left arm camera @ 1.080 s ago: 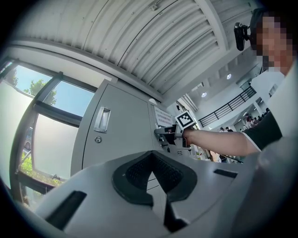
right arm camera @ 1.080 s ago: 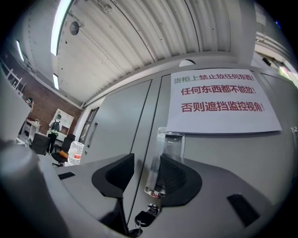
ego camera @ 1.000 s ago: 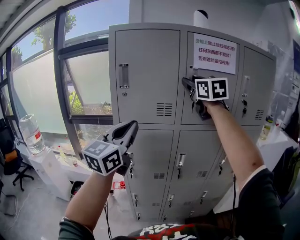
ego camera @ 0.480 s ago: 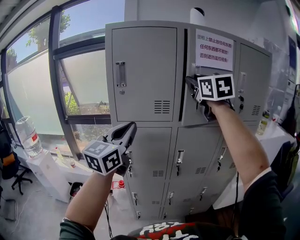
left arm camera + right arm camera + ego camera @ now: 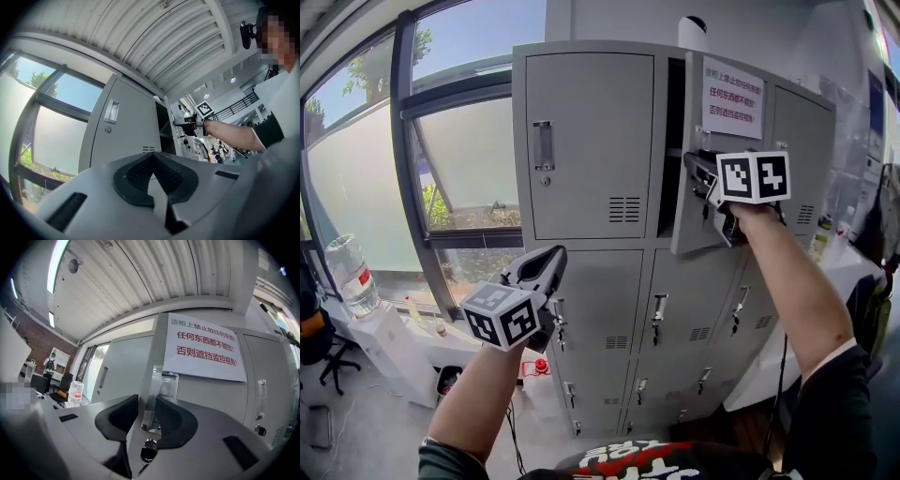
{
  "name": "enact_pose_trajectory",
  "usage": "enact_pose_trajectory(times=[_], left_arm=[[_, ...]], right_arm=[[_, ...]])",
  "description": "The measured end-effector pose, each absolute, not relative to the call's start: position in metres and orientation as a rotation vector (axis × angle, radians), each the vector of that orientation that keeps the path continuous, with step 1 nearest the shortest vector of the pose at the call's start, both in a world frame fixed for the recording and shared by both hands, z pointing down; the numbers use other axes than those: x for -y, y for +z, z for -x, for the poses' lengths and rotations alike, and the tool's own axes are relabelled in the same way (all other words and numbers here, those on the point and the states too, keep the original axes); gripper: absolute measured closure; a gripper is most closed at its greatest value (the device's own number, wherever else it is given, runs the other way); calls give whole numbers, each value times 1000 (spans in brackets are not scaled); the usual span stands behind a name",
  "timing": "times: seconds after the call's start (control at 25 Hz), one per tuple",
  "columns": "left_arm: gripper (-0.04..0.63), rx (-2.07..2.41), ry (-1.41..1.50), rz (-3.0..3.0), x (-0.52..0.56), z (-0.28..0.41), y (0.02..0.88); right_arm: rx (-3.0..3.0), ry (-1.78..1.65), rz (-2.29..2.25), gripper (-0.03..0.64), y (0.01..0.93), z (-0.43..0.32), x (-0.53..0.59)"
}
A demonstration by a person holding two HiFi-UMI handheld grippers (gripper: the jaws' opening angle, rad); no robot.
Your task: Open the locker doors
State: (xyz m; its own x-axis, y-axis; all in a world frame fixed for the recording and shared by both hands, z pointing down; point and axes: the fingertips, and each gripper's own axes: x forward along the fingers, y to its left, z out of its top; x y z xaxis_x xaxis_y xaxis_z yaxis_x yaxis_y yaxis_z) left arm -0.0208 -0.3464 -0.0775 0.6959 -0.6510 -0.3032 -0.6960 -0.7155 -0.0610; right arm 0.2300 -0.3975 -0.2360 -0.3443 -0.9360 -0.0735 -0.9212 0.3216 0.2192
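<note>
Head view: high, facing the lockers (image 5: 591, 141) front-on, near.
Left gripper view: lower left, tilted up at the same lockers, standing off from them.
Right gripper view: tight on the door handle (image 5: 159, 385), angled upward.
Shared: the notice (image 5: 733, 97), in head and right gripper views.

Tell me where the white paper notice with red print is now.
The white paper notice is at the head view's upper right, stuck on the ajar grey metal locker door, just above the right tongs gripping its metal handle.

A workplace hall: grey metal lockers (image 5: 591, 141), posted notice (image 5: 732, 97), tall windows (image 5: 459, 159), office chair (image 5: 61, 393).
</note>
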Motion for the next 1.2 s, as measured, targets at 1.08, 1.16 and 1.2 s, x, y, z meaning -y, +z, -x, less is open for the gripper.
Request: enact_pose_trajectory(times=[1.08,1.16,1.2], left_arm=[[591,-868,338,2829,315,-27,-64],[591,-853,332,2833,314,-32,-64],[591,-846,330,2834,314,-34,-64]], right_arm=[[2293,-361,-2021,472,-236,-341,251],[2274,-360,-2049,476,-236,-352,244],[2265,-361,-2062,477,-236,-358,241]])
